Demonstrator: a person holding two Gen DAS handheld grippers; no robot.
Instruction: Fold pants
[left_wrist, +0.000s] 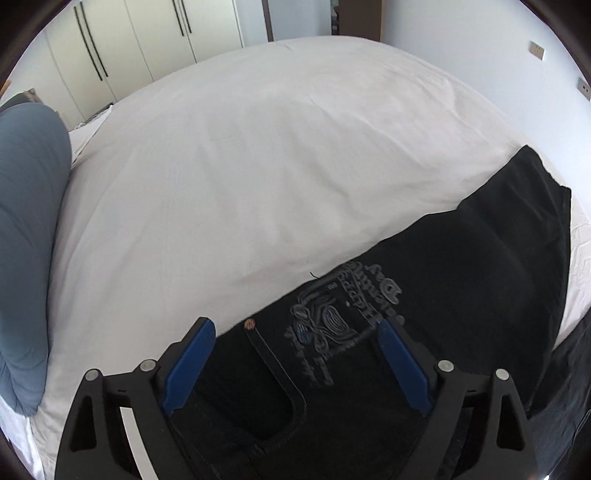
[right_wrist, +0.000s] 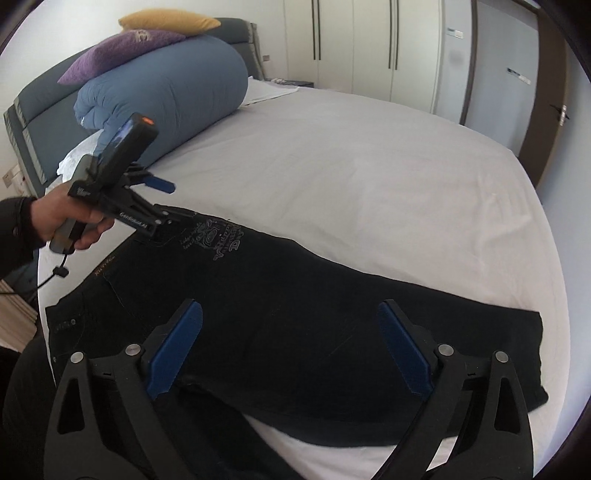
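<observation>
Black pants (right_wrist: 314, 332) lie flat along the near edge of the white bed (right_wrist: 351, 184), waist at the left, leg ends at the right. An embroidered grey logo (left_wrist: 332, 321) marks the back pocket area. My left gripper (left_wrist: 297, 326) is open and hovers over the waist end, its blue pads on either side of the logo; it also shows in the right wrist view (right_wrist: 173, 203), held in a hand. My right gripper (right_wrist: 290, 310) is open and empty above the middle of the legs.
A rolled blue duvet (right_wrist: 166, 88) lies at the head of the bed, with purple (right_wrist: 122, 51) and yellow (right_wrist: 170, 22) cushions against the grey headboard. White wardrobes (right_wrist: 369, 44) stand beyond the bed. A door (right_wrist: 546, 92) is at the right.
</observation>
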